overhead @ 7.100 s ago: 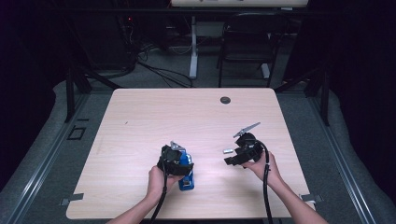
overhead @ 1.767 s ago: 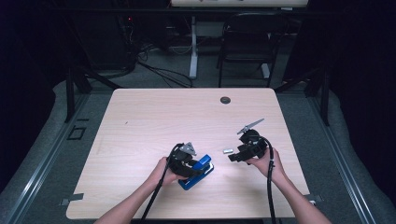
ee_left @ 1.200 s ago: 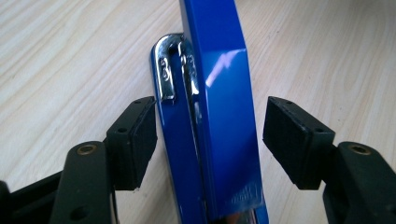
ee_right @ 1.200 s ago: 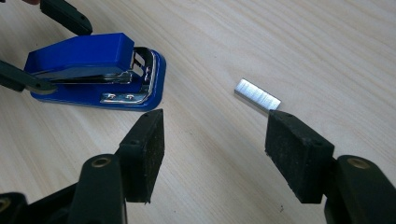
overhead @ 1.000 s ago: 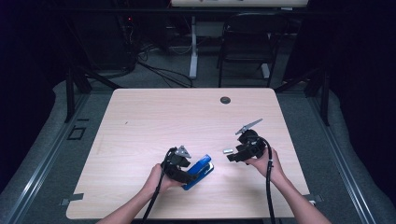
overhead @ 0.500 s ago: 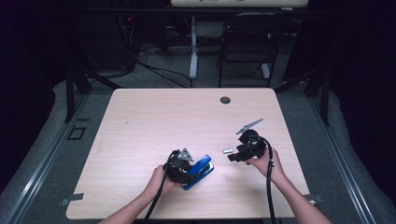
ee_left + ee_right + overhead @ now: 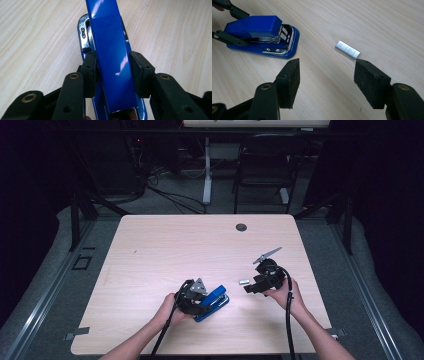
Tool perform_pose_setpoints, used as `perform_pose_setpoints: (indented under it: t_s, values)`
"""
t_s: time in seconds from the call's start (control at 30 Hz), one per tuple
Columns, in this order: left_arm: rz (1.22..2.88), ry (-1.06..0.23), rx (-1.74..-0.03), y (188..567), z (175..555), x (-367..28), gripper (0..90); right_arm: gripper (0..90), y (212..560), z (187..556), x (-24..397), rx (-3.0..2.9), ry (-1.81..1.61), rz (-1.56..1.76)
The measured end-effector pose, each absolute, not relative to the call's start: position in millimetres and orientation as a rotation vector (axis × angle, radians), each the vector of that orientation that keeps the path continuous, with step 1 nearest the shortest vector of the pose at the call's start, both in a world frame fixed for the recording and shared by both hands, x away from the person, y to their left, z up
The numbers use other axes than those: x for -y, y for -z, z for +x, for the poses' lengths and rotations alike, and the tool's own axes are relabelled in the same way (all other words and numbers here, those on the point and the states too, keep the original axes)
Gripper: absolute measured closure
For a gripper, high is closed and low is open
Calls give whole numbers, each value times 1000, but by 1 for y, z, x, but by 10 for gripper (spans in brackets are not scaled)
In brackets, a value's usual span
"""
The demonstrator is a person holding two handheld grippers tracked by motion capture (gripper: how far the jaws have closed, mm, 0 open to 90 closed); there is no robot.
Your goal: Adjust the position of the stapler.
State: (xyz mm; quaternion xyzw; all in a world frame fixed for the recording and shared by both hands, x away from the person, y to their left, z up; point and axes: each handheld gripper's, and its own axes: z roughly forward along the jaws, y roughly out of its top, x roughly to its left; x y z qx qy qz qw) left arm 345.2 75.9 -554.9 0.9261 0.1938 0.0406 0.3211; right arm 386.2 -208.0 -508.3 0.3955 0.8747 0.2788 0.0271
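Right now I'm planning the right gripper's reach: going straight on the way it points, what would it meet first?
Probably the staple strip, just ahead of the right gripper toward one open jaw; depth is unclear.

In the left gripper view, the glossy blue metal stapler runs off the top and bottom edges; black pads cover its sides.

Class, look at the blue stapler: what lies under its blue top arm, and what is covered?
Under the stapler's blue top arm a chrome metal rail and the blue base show, resting on the table. The left gripper clamps the arm's sides. Whether staples are inside is hidden.
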Motion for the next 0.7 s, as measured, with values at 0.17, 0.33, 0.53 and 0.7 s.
perform_pose_setpoints:
  t_s: [0.17, 0.33, 0.53, 0.7]
  values:
    - [2455, -108, -426, 555, 348, -75, 622, 376, 510, 386, 207, -2704, -873, 1234]
    - [2470, -96, -328, 555, 349, -73, 636, 375, 509, 387, 208, -2715, -850, 1218]
    - [2489, -86, -220, 554, 349, -70, 641, 374, 510, 387, 208, -2717, -859, 1223]
    - [2504, -72, -277, 554, 350, -69, 617, 378, 511, 386, 207, -2720, -849, 1223]
